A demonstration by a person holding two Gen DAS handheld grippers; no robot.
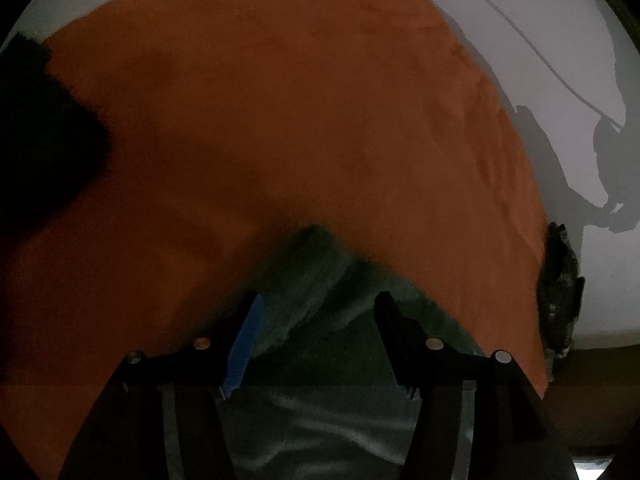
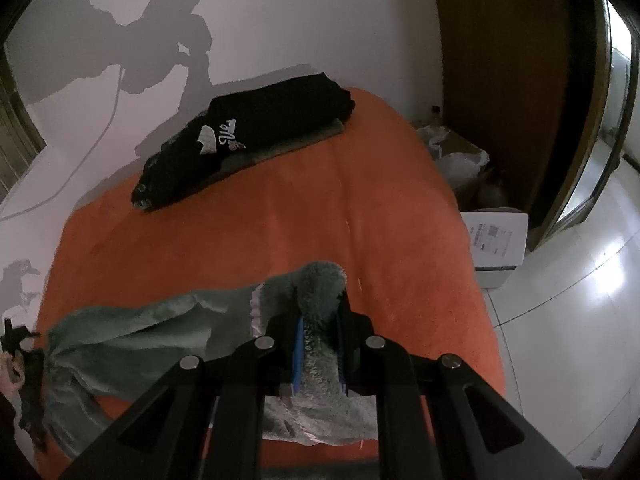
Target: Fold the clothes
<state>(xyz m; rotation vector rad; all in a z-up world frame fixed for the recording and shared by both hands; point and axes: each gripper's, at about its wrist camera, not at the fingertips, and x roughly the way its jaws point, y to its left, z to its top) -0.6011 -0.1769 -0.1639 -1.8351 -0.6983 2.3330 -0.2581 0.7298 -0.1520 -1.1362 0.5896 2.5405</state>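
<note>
Over the orange bedspread, right gripper clamps the green towel; left gripper, jaws apart, should regrip its nine-o'clock corner.

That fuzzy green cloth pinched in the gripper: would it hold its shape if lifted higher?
Probably not: the green cloth bunches inside the right gripper and sags in folds onto the orange blanket. Its fuzzy pile likely resists slipping.
</note>
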